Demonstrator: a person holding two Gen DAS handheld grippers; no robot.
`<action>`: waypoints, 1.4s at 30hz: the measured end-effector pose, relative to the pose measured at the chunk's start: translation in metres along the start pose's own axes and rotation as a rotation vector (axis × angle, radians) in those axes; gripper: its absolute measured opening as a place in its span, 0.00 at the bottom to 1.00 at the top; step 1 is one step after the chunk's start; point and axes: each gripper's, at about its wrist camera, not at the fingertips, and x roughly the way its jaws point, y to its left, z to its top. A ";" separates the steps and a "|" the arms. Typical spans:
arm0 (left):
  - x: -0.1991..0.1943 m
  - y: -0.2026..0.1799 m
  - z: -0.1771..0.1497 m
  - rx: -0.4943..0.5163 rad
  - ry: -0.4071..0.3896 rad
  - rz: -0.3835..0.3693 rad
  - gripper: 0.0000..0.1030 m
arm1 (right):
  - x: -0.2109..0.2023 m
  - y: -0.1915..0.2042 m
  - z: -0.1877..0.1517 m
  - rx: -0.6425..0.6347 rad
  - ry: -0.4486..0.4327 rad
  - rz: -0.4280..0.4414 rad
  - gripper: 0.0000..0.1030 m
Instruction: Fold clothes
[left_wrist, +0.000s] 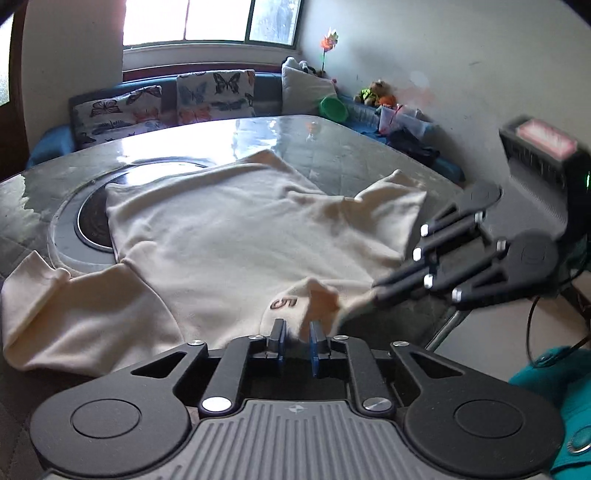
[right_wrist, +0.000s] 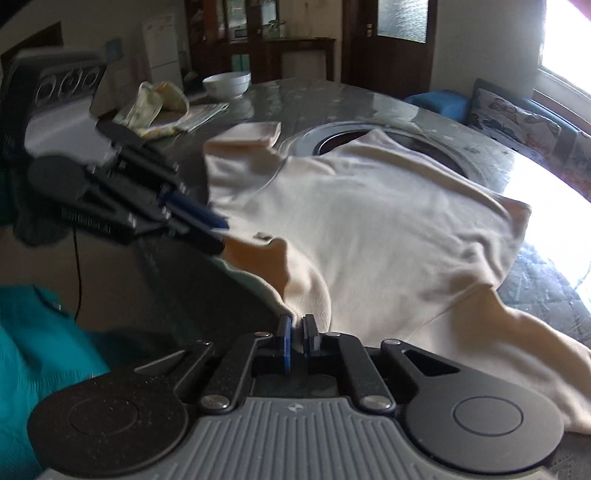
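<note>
A cream sweatshirt (left_wrist: 229, 236) lies spread on the table, sleeves out to both sides; it also shows in the right wrist view (right_wrist: 388, 229). My left gripper (left_wrist: 297, 332) is shut on the near edge by the collar, beside a label marked 5 (left_wrist: 283, 303). It also shows in the right wrist view (right_wrist: 218, 230). My right gripper (right_wrist: 297, 328) is shut on the same near edge further right, and appears in the left wrist view (left_wrist: 376, 291) pinching the cloth.
The table (left_wrist: 332, 147) has a round inset burner (left_wrist: 88, 221) under the sweatshirt. A white bowl (right_wrist: 227, 83), a crumpled cloth (right_wrist: 155, 103) and papers sit at the far side. Butterfly cushions (left_wrist: 214, 96) line a bench by the window.
</note>
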 end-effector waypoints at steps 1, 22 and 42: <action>-0.003 0.003 0.005 -0.011 -0.020 0.005 0.14 | 0.000 0.001 -0.001 -0.008 0.005 0.003 0.05; 0.061 0.004 0.005 -0.071 0.045 -0.103 0.13 | -0.021 -0.041 0.017 0.094 -0.065 -0.031 0.15; 0.060 0.009 0.004 -0.103 0.054 -0.143 0.13 | 0.132 -0.189 0.124 0.294 -0.024 -0.264 0.30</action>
